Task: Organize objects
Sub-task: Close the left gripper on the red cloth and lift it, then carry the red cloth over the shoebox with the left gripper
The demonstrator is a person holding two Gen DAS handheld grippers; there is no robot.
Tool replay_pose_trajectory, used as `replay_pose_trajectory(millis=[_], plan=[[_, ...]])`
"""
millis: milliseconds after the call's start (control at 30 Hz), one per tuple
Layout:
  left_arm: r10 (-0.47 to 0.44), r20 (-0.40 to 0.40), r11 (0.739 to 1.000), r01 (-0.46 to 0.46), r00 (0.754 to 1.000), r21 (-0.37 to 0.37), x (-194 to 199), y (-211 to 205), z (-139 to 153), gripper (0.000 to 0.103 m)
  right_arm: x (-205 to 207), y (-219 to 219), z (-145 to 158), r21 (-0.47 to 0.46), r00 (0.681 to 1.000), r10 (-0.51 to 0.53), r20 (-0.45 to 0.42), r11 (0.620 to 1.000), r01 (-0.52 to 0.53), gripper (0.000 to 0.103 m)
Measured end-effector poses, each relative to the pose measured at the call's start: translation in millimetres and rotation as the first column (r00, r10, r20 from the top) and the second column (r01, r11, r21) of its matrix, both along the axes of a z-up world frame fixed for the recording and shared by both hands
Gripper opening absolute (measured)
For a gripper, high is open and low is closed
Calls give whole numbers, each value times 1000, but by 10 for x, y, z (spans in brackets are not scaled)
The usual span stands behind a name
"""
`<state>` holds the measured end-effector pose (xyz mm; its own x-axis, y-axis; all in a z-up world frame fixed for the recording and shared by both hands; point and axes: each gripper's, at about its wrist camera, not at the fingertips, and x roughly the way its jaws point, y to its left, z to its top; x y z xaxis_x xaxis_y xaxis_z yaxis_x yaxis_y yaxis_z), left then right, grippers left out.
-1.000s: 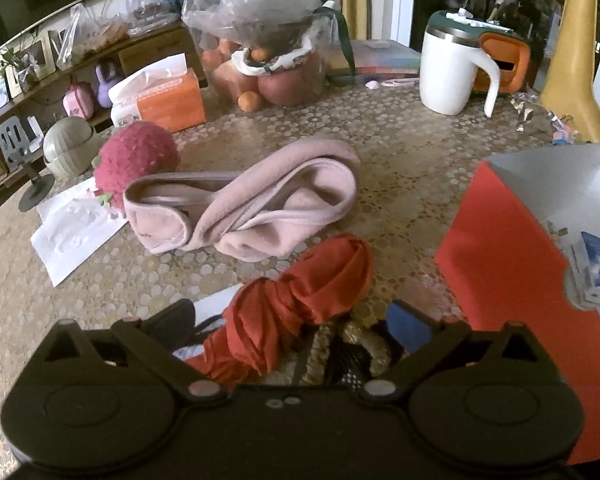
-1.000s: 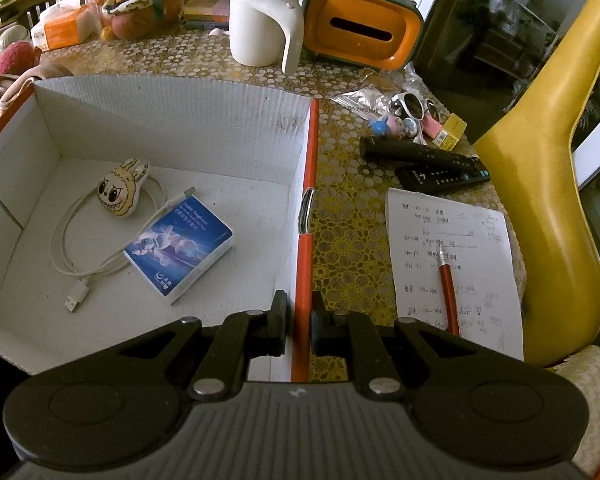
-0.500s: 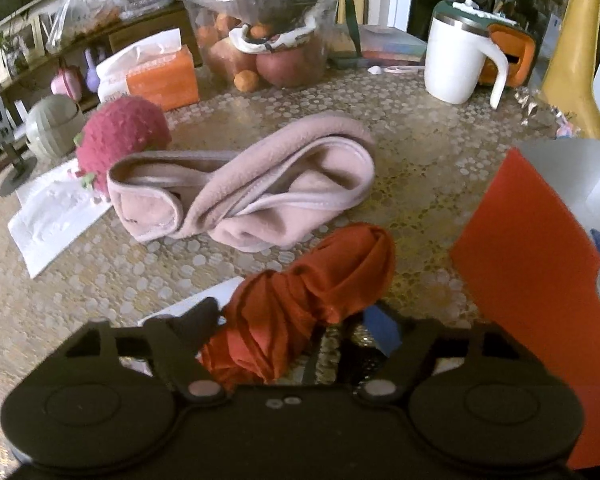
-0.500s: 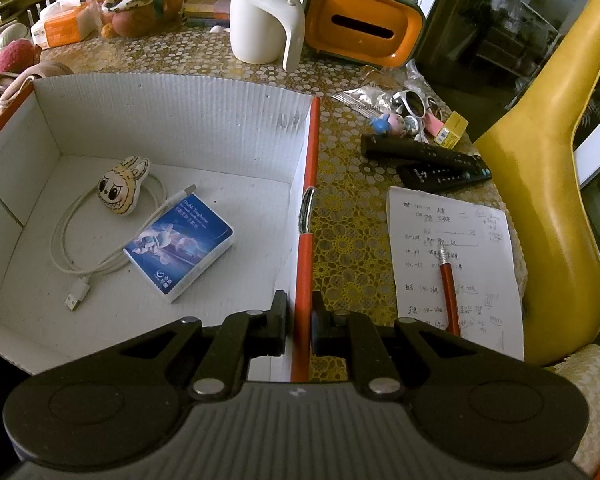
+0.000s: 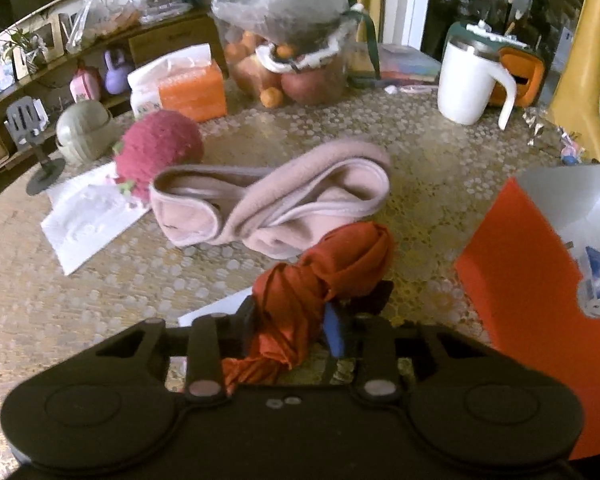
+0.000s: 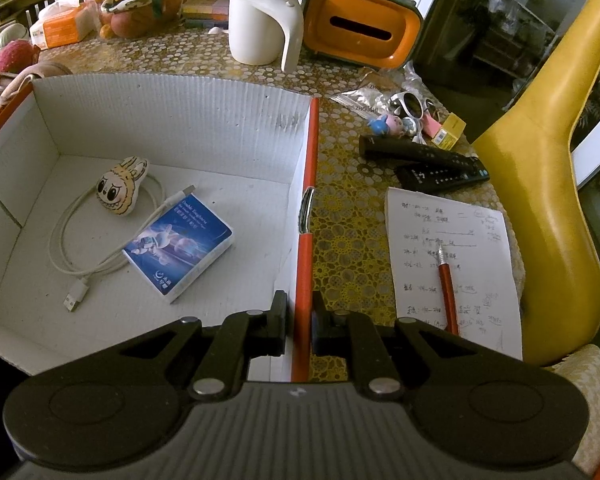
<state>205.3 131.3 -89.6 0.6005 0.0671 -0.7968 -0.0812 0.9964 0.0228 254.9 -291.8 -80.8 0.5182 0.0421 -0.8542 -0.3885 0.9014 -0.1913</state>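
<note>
Fingers of the left gripper (image 5: 300,316) pinch the knotted red cloth (image 5: 332,268), just in front of the pink headband (image 5: 276,196). Right gripper (image 6: 300,320) clamps the box (image 6: 204,120) wall; box right of the headband.

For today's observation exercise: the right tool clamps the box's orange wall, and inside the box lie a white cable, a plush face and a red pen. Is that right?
Not quite. In the right wrist view the red pen lies outside the box, on the note sheet. Inside, a blue tissue pack joins the white cable and plush face. The right tool does clamp the wall.
</note>
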Motion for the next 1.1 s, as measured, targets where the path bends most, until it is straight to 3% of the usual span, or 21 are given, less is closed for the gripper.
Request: replay_pose_trajectory(millis=[400, 800, 1100], plan=[[9, 29, 1000, -8, 1000, -22, -321, -118, 483, 32, -11, 11, -4, -6, 1000, 4, 12, 1000, -4, 11], [-136, 131, 991, 137, 982, 3, -369, -833, 1006, 32, -18, 11, -4, -4, 1000, 11, 15, 1000, -11, 11], [-263, 192, 964, 263, 945, 25, -276, -1504, 1211, 32, -18, 12, -5, 3, 1000, 10, 18, 1000, -10, 11]])
